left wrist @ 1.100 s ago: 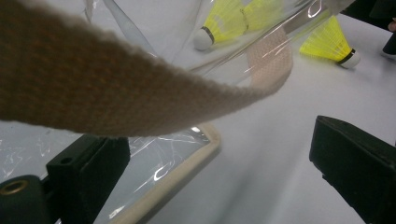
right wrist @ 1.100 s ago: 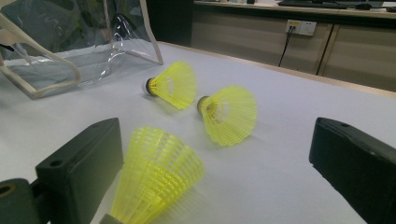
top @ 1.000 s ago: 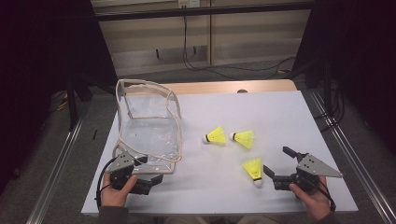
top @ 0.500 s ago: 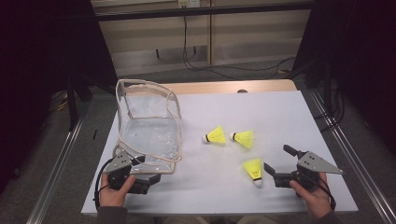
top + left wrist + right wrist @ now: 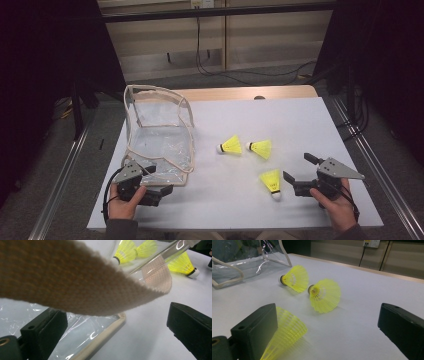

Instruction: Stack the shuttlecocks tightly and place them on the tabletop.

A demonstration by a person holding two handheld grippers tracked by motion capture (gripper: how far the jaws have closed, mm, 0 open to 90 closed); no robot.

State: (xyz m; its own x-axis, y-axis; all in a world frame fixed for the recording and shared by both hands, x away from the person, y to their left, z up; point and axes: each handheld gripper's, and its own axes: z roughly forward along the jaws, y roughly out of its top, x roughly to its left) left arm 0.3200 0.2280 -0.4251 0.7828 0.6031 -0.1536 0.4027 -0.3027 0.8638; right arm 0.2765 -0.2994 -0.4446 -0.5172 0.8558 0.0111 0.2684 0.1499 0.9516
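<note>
While three shuttlecocks (image 5: pixel 250 160) lie loose, one clear bag (image 5: pixel 159 135) stands open.

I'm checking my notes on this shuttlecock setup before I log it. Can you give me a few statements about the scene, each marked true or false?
1. Three yellow shuttlecocks lie on the white table. True.
2. One shuttlecock is already inside the clear bag. False: all three lie on the table outside it.
3. The right gripper has its jaws open, with the nearest shuttlecock just beside it. True.
4. The right gripper is clamped on a shuttlecock. False: its jaws stand apart and grip nothing.
5. The left gripper is open at the near edge of the clear bag, with the bag's woven strap close in front of its camera. True.
</note>
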